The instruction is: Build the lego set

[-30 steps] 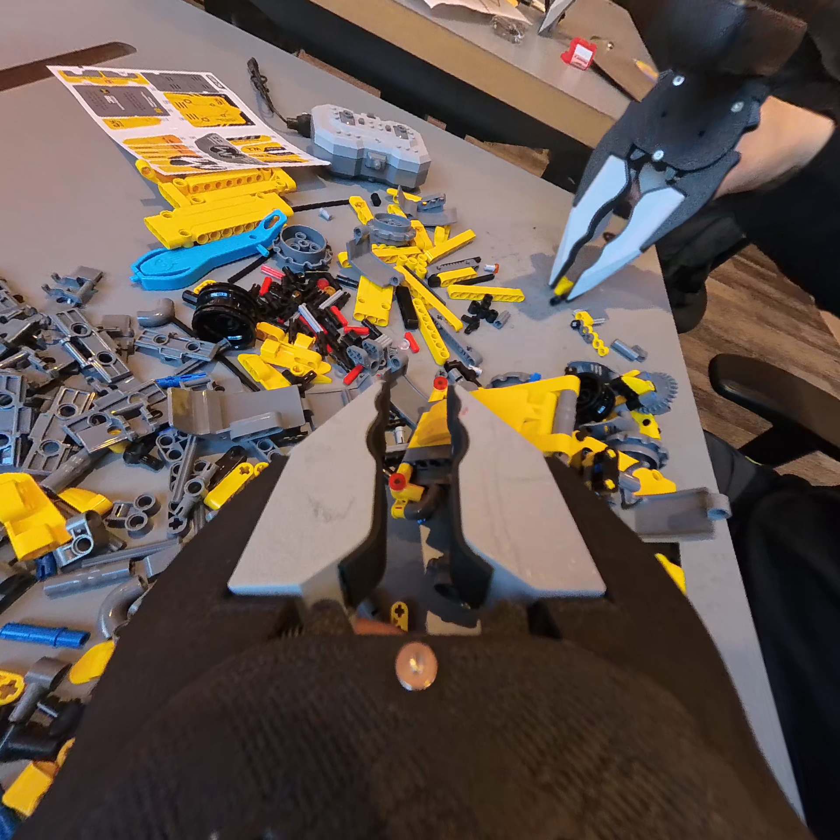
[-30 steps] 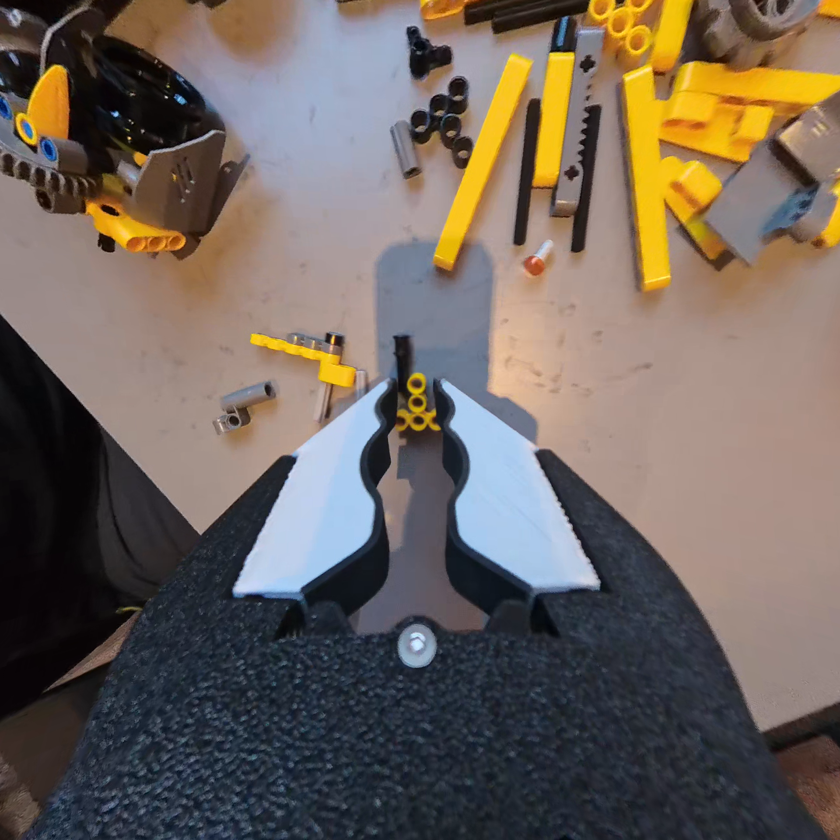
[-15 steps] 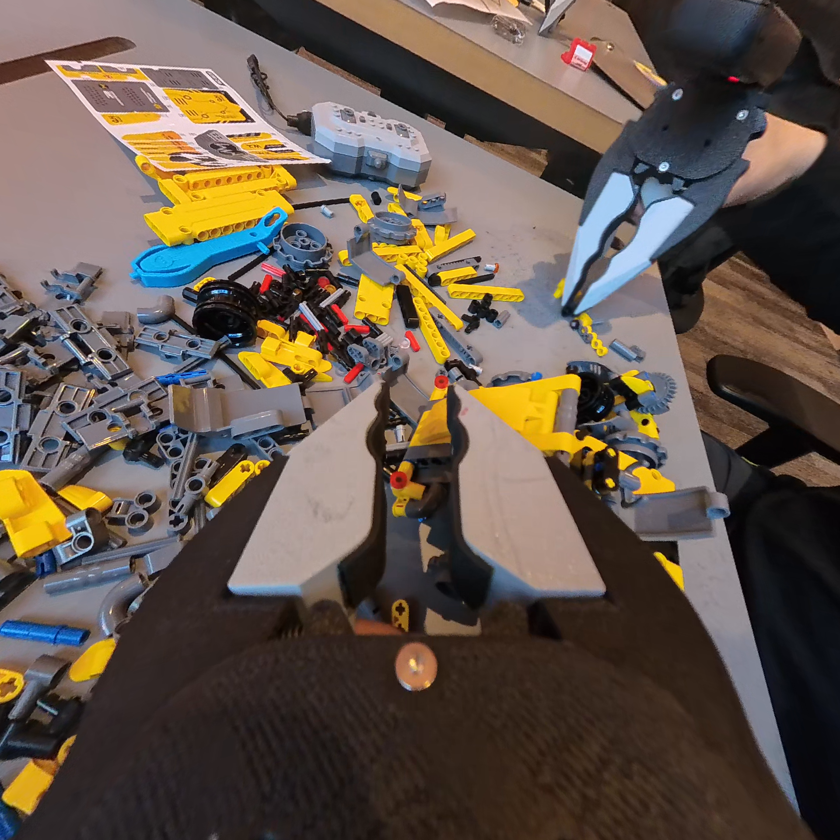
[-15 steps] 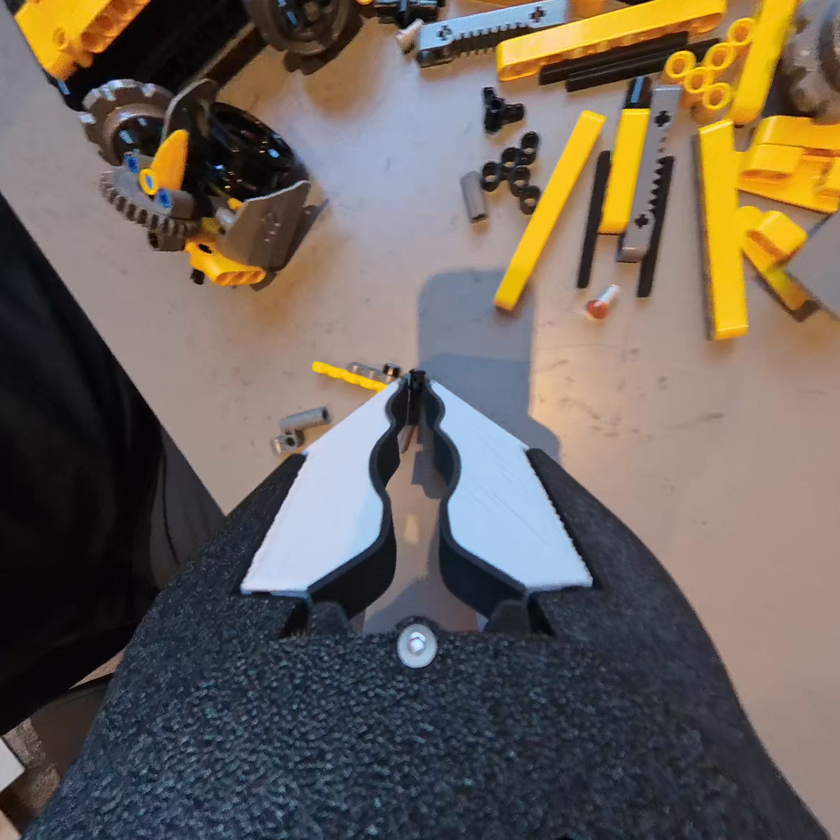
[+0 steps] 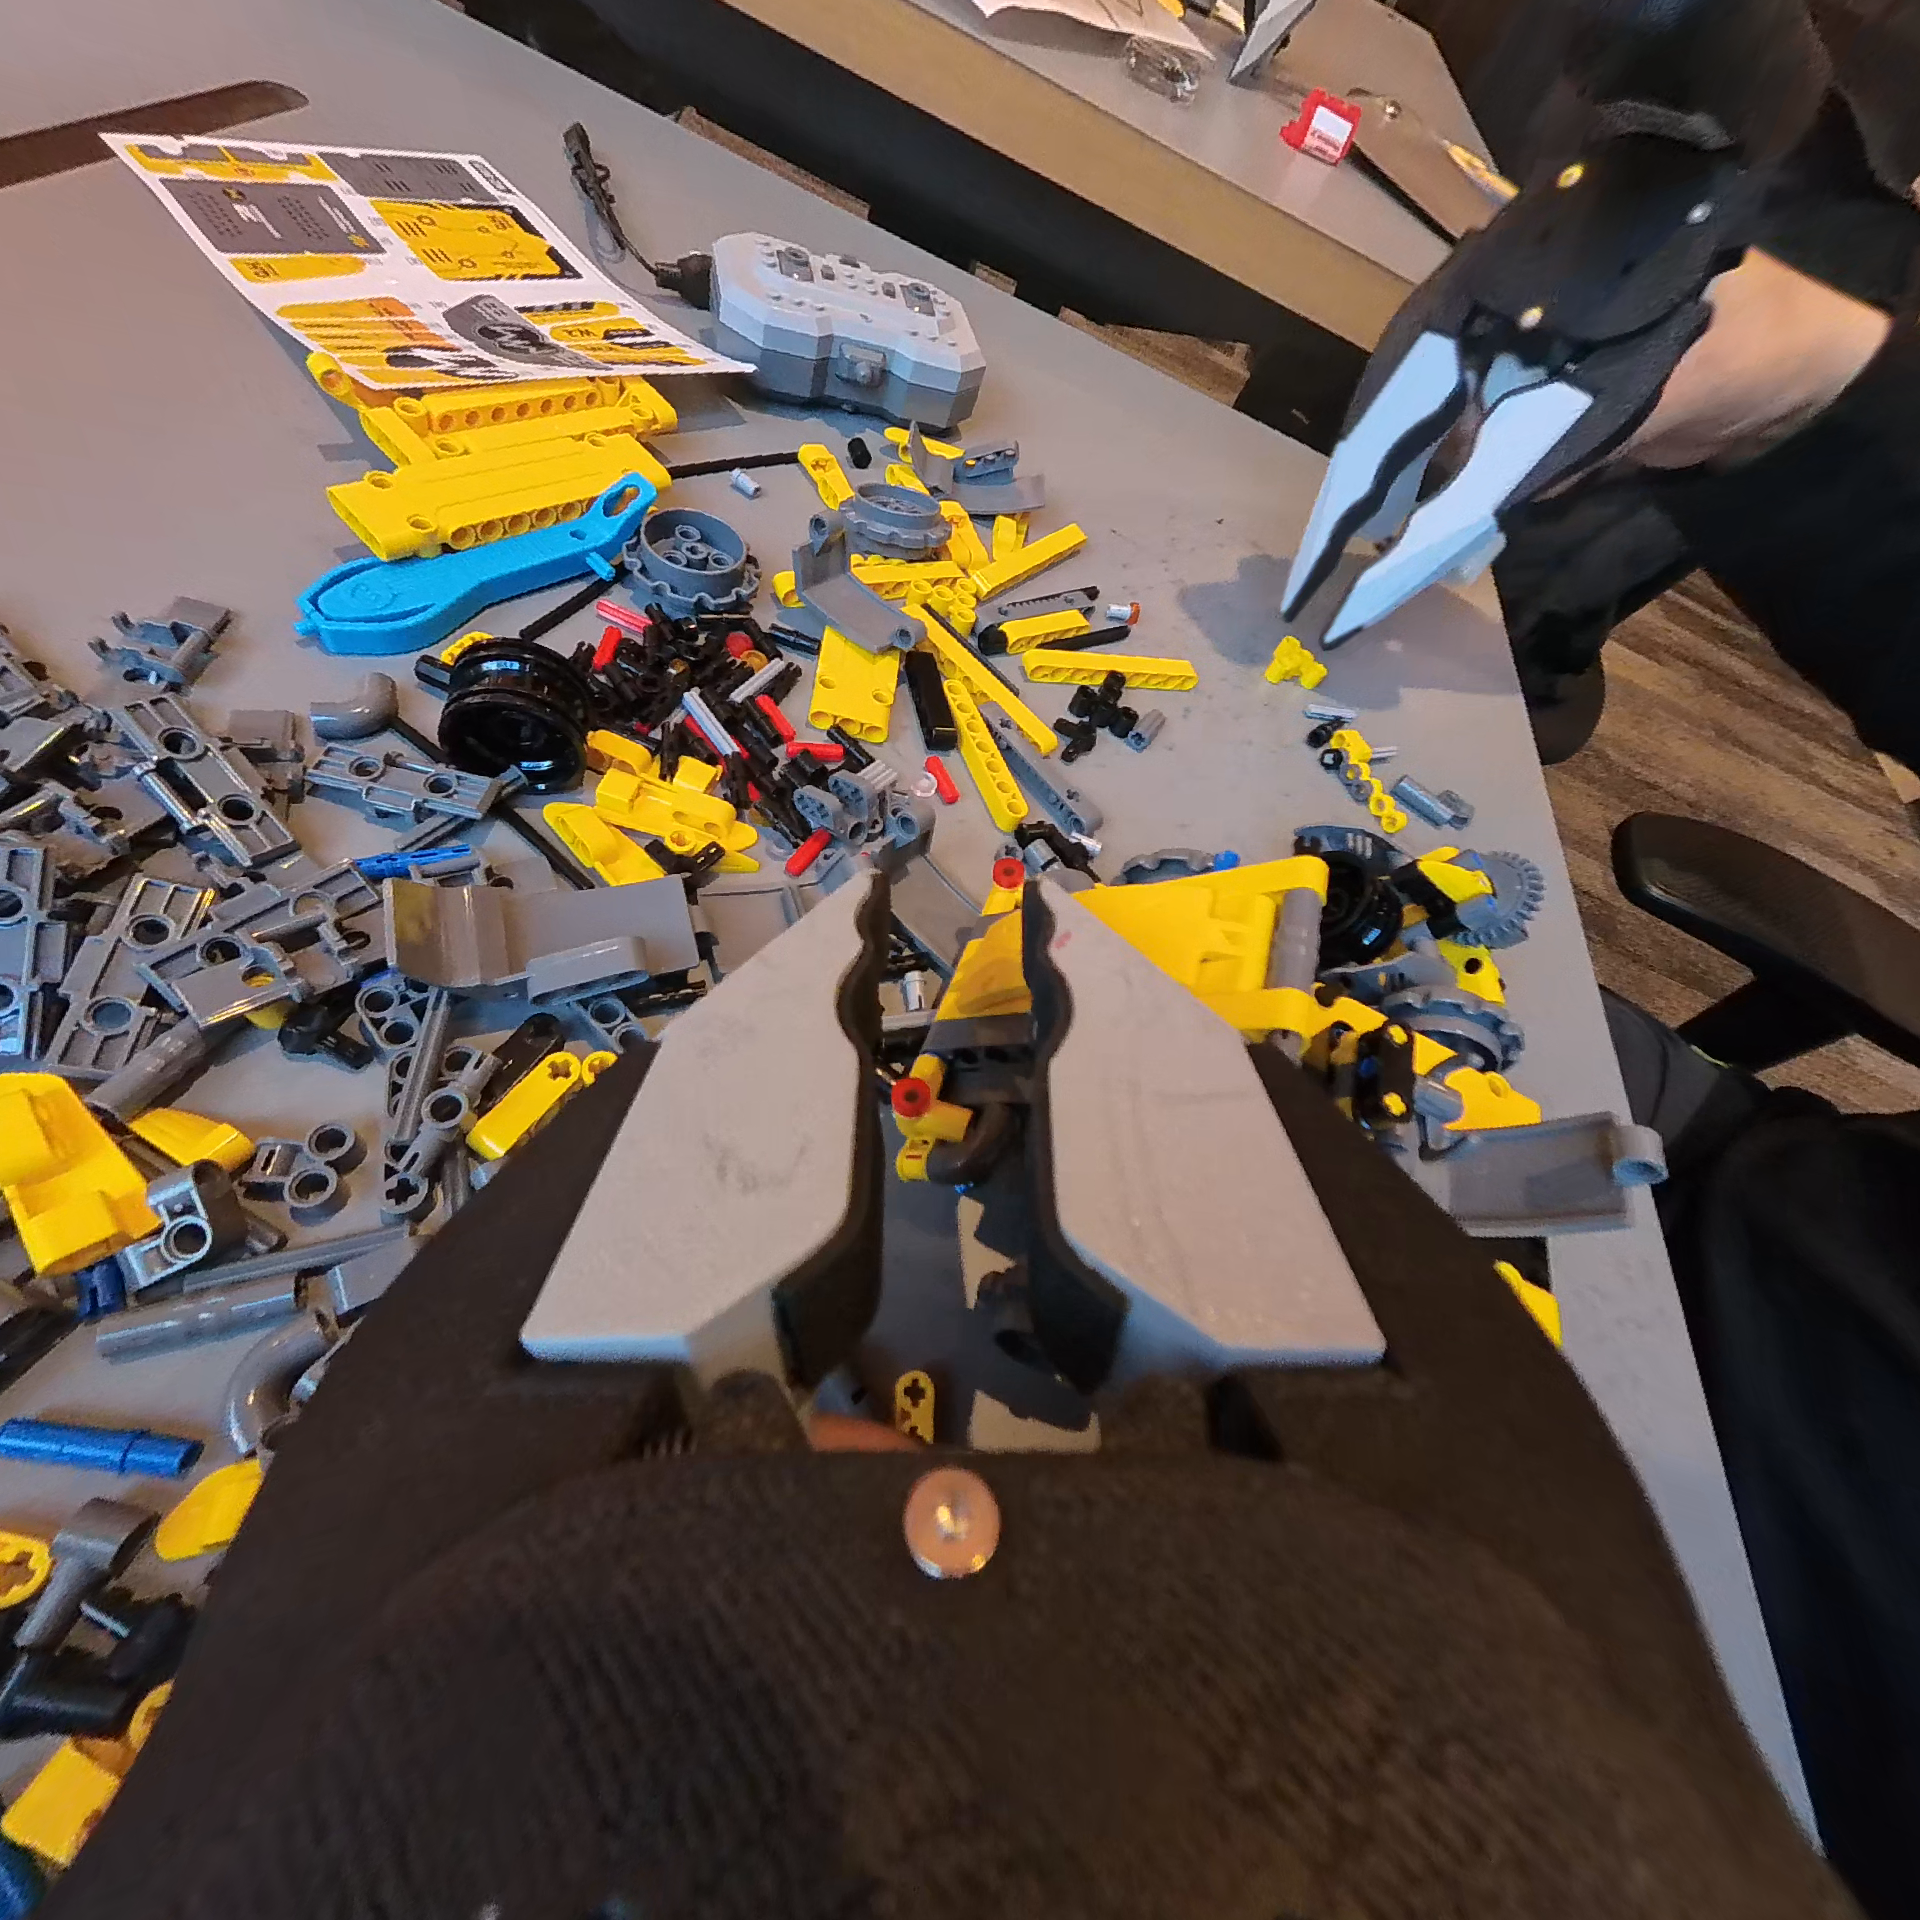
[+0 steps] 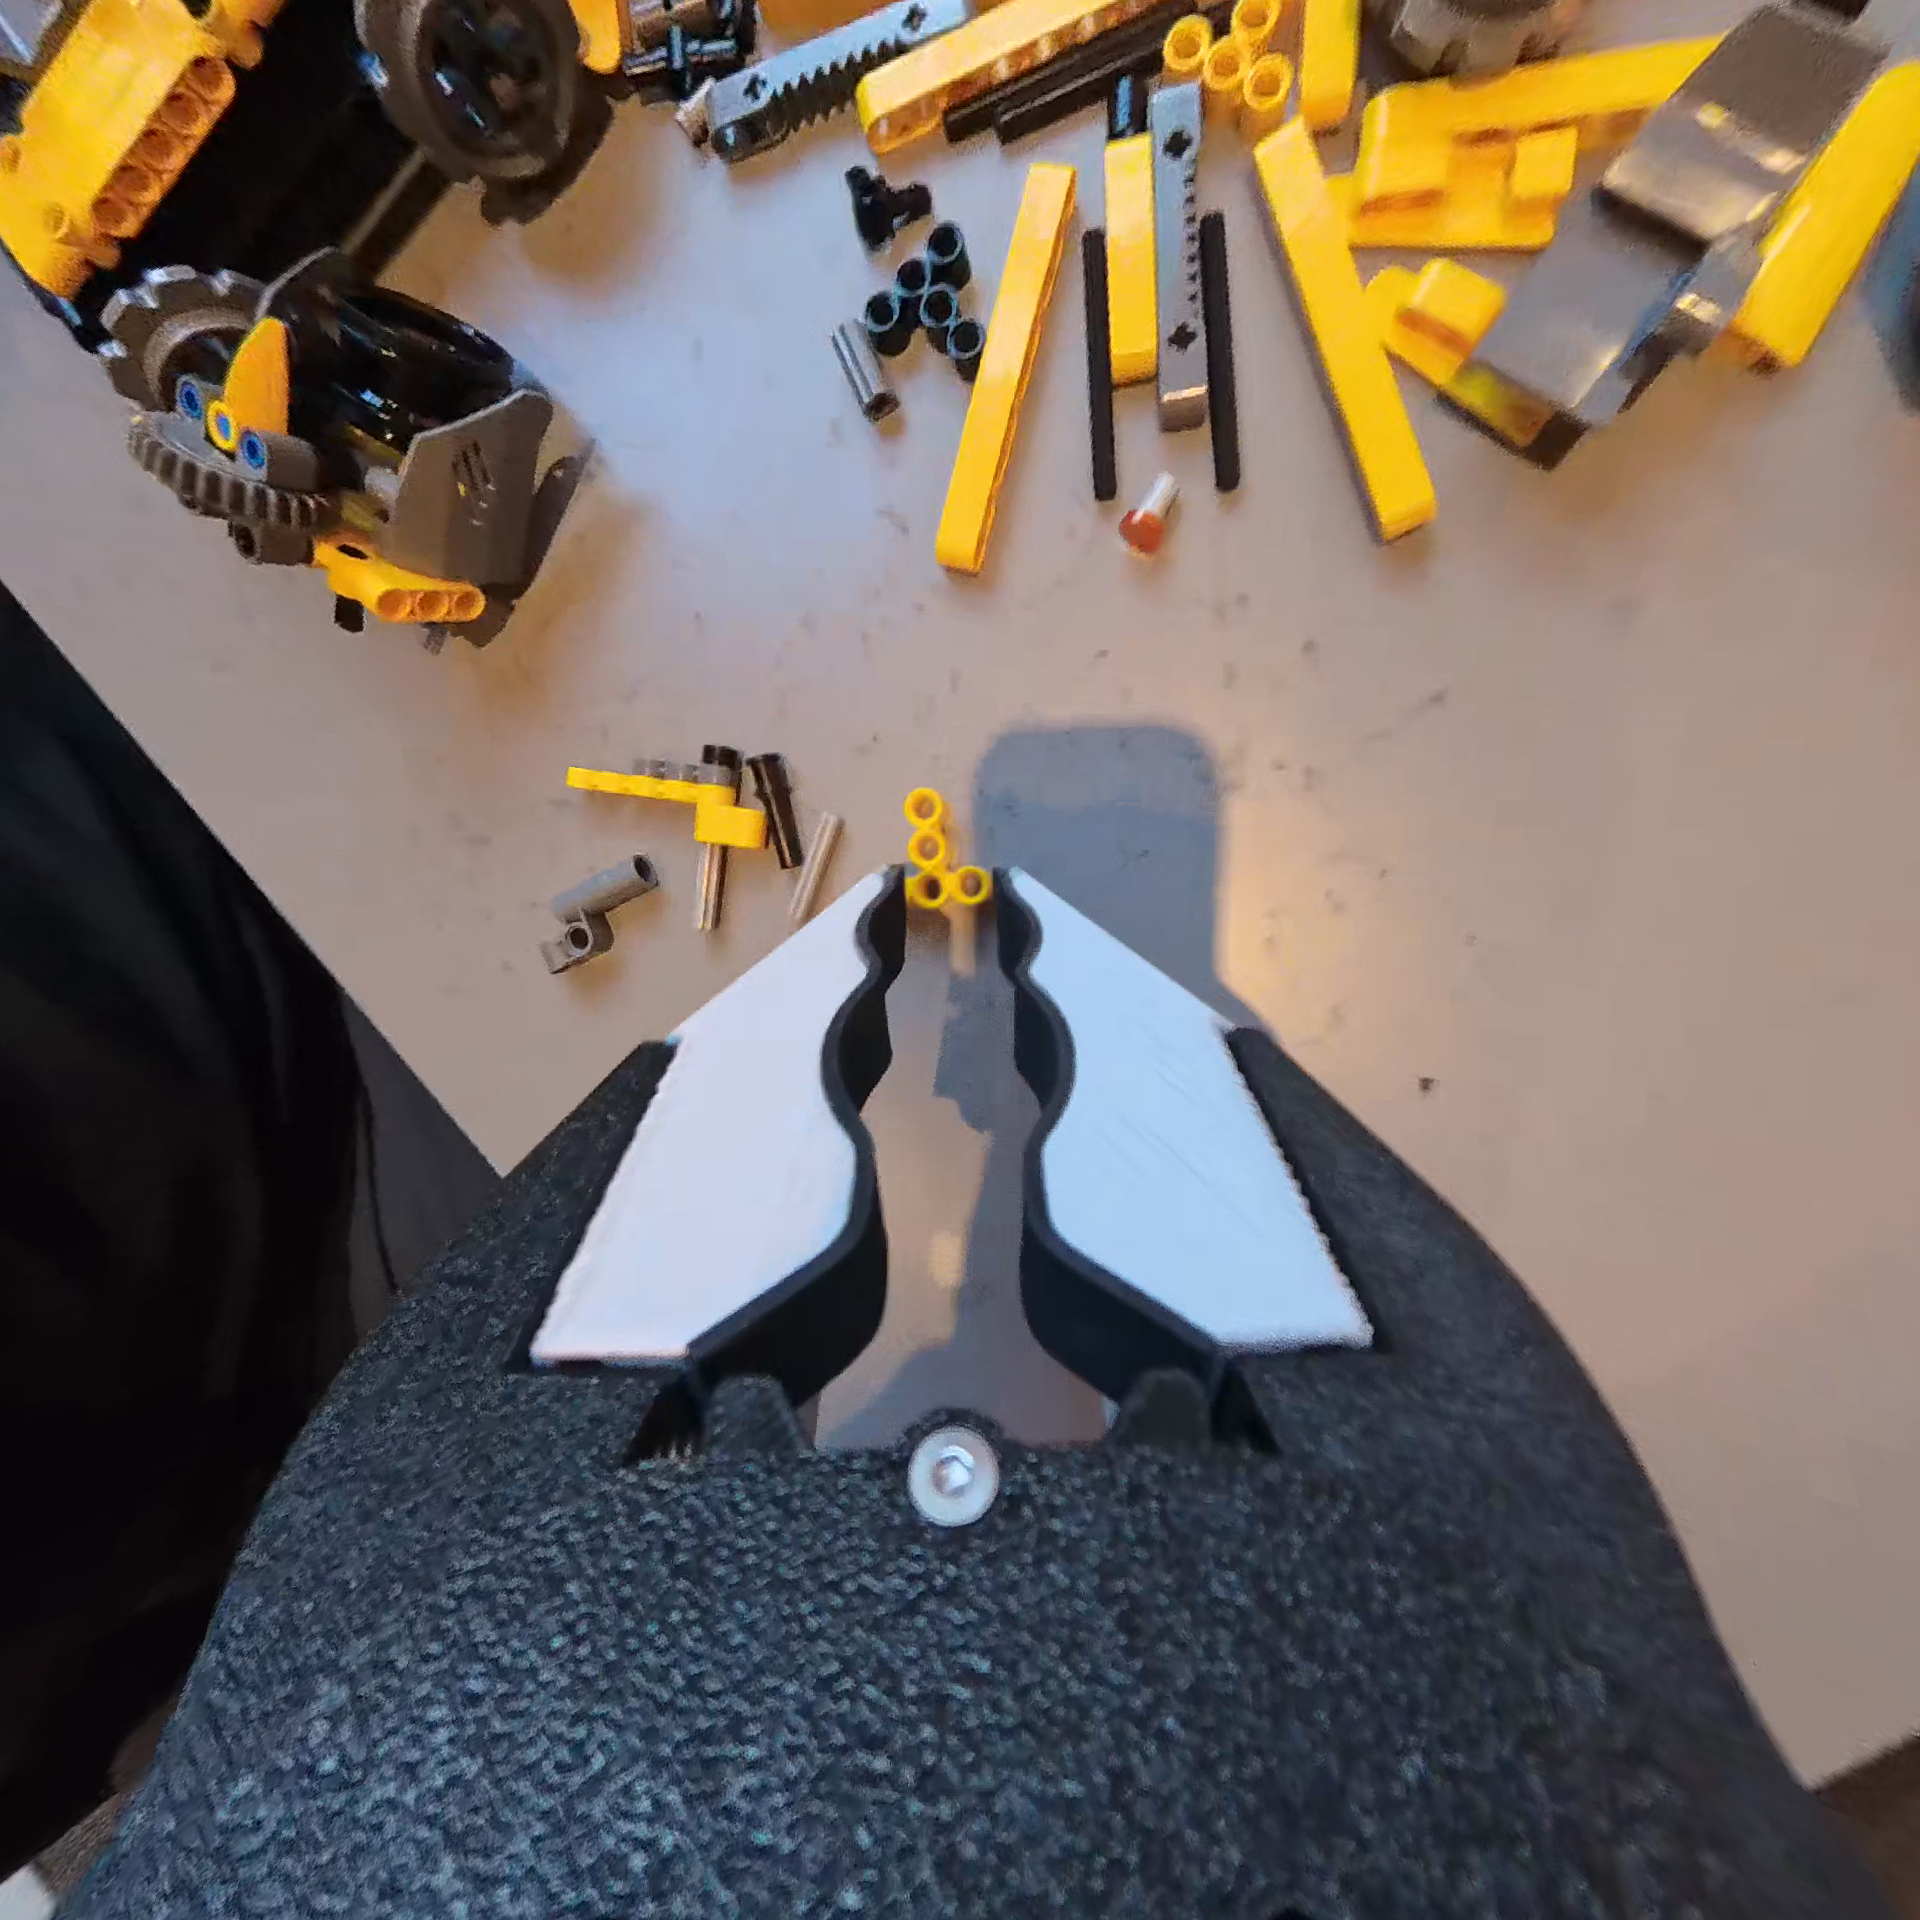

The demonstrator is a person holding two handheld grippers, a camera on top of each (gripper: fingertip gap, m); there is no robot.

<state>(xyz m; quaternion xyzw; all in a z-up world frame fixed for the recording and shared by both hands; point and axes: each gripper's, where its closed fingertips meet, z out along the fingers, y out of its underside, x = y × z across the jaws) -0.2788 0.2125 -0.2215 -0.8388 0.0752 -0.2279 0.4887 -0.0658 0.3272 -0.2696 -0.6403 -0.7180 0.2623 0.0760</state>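
Left wrist view: left gripper (image 5: 951,899), fingers apart, over the grey table (image 5: 156,447); a partly built yellow-and-black brick model (image 5: 1195,935) lies between and beyond its fingers. Right wrist view: right gripper (image 6: 943,883), fingers apart, tips flanking a small yellow T-shaped holed connector (image 6: 935,854) lying on the table; a short black pin (image 6: 777,808) lies just left of the fingers.
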